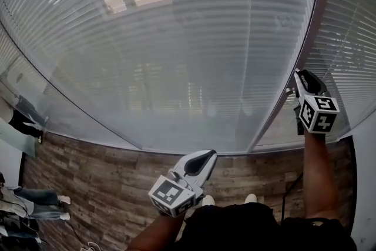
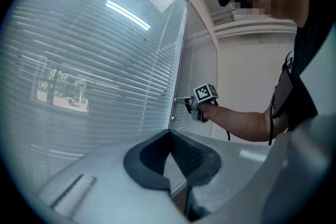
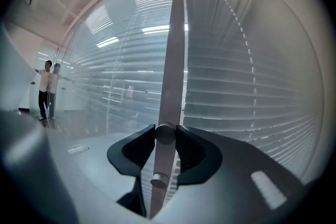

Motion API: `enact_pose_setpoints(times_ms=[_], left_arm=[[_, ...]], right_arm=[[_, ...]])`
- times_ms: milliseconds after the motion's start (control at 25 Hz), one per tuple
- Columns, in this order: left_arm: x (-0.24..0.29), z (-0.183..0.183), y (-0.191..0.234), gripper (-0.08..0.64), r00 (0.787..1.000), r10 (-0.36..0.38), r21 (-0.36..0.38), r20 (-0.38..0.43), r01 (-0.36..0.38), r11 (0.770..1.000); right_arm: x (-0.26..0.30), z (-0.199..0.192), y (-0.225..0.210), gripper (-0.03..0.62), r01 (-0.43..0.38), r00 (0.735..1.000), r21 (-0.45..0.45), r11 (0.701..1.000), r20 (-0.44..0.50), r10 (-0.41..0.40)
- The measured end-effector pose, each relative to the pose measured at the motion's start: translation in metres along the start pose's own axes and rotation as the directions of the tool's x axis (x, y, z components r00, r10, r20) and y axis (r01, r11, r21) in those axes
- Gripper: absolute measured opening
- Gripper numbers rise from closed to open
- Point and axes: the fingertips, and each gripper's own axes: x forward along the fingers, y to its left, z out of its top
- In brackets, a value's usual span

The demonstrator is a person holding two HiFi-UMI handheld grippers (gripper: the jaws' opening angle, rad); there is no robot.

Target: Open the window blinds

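The blinds (image 1: 176, 56) hang on both sides of a slim upright window post (image 1: 281, 110), with a broad pane to its left and a narrower one to its right. Their slats lie mostly closed, and only a pale patch of street shows through high up, left of the post. The right hand-held gripper (image 1: 298, 76) is up against the post, pinching a small round knob (image 3: 165, 134) that sticks out of the post's face, one pad on each side of it. A second knob (image 3: 159, 182) sits on the post just below the first. The left hand-held gripper (image 2: 169, 132) is held low and well to the left of the post, its tips pressed together on nothing.

The step in hand looks to be turning that knob to tilt the slats. To do it well, keep the knob square between the pads. Roll the wrist about the knob's own axis rather than pushing sideways, which could let the smooth round head slip out. Hold the squeeze firm through each twist. If the wrist runs out of travel, let go, roll back and take a fresh hold. Which pane this knob drives I cannot tell for sure, though probably one right beside the post. So watch the slats on both sides of the post and stop when they lie edge-on.
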Motion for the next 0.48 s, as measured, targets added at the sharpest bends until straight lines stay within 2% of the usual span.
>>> enact_pose_setpoints(times_ms=[120,240,360,480], left_arm=[[-0.0003,0.0014,0.0002,0.0,1.0,0.003,0.01,-0.006,-0.003,1.0],[-0.0003,0.0042,-0.0008,0.0,1.0,-0.002,0.014,0.002,0.002,1.0],[0.001,0.0039,-0.001,0.0,1.0,-0.005,0.009,0.001,0.005,1.0],[0.0029,0.0033,-0.002,0.0,1.0,-0.01,0.006,0.001,0.01,1.0]], right_arm=[[0.0005,-0.0004,0.0023,0.147,0.028,1.0,-0.13,0.991,-0.011,-0.03],[-0.0001,0.0004,0.0069,0.147,0.053,0.998,-0.296,0.954,-0.024,-0.063],[0.0007,0.0003,0.0095,0.146,0.073,0.995,-0.463,0.883,-0.031,-0.098],[0.0011,-0.0018,0.01,0.146,0.091,0.991,-0.609,0.788,-0.025,-0.134]])
